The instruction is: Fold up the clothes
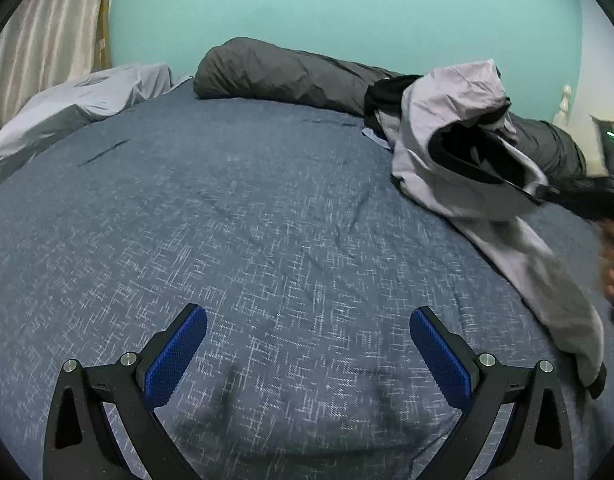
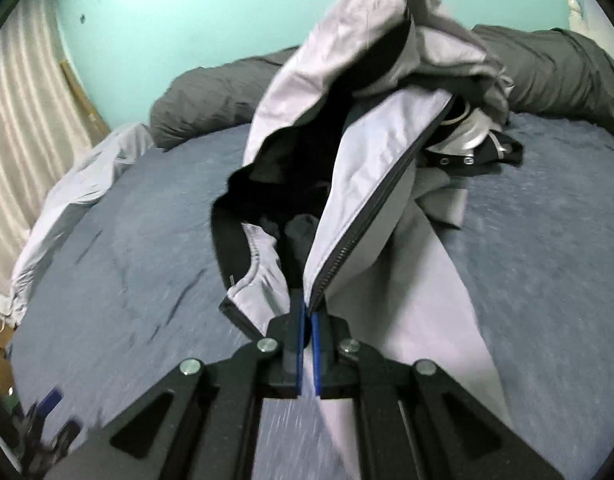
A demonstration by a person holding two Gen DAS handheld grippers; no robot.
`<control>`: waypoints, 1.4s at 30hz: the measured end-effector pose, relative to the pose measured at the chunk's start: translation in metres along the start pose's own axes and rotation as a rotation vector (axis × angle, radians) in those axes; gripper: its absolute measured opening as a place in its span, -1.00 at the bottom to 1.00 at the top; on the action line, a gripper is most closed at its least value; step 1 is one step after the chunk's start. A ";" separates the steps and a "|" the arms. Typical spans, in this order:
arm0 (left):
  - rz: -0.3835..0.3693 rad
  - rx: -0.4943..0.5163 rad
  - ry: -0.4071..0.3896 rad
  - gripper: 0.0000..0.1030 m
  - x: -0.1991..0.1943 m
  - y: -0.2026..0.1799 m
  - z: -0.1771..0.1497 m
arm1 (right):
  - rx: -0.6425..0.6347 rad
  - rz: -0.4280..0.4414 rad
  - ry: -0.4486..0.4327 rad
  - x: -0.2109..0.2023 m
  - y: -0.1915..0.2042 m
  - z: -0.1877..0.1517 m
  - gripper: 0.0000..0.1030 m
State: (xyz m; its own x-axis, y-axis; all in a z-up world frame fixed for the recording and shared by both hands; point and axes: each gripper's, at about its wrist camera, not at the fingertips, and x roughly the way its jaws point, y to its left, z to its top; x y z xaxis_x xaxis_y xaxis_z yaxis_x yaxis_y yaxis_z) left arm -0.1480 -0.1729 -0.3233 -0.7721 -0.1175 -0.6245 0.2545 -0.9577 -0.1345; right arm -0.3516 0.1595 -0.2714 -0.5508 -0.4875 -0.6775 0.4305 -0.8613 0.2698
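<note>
Your right tongs (image 2: 307, 316) clamp the grey jacket's (image 2: 359, 184) zipper edge; your left tongs (image 1: 307, 332) hang wide over the bed (image 1: 267, 220), well apart from it.

Smooth, faintly shiny cloth jacket (image 2: 371, 168); matt woven sheet (image 1: 267, 220); textured blue pads (image 1: 175, 360); matt black plastic.

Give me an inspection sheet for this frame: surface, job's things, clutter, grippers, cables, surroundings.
Surface: blue patterned bedsheet, lightly creased.
Job's things: light grey jacket with black lining and zipper, lifted off the bed at one edge.
Clutter: dark grey rolled duvet by the wall; pale grey bedding at the left.
Grippers: left gripper open, empty, over the sheet; right gripper shut on the jacket.
Cables: nothing seen.
Surroundings: turquoise wall, striped curtain.
</note>
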 end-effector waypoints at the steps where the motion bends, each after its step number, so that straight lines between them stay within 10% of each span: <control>1: -0.005 0.000 -0.008 1.00 -0.005 -0.002 0.000 | -0.009 0.007 0.003 -0.015 0.004 -0.007 -0.95; 16: -0.055 0.041 -0.040 1.00 -0.041 -0.012 -0.009 | 0.012 -0.044 0.189 -0.101 0.015 -0.135 -0.87; 22: -0.068 0.024 -0.008 1.00 -0.031 -0.008 -0.010 | 0.032 -0.110 0.068 -0.131 -0.004 -0.097 -0.74; 26: -0.077 0.033 -0.003 1.00 -0.026 -0.015 -0.008 | 0.052 -0.100 0.082 -0.110 -0.019 -0.062 -0.03; 42: -0.117 0.065 0.033 1.00 -0.006 -0.042 -0.005 | 0.231 -0.020 0.213 0.044 -0.056 0.005 -0.03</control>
State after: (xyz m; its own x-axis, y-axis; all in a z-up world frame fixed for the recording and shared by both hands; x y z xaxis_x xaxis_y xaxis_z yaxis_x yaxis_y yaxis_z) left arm -0.1510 -0.1303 -0.3179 -0.7744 0.0032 -0.6327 0.1253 -0.9794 -0.1584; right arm -0.4035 0.1860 -0.3128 -0.3845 -0.4506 -0.8057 0.2337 -0.8919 0.3872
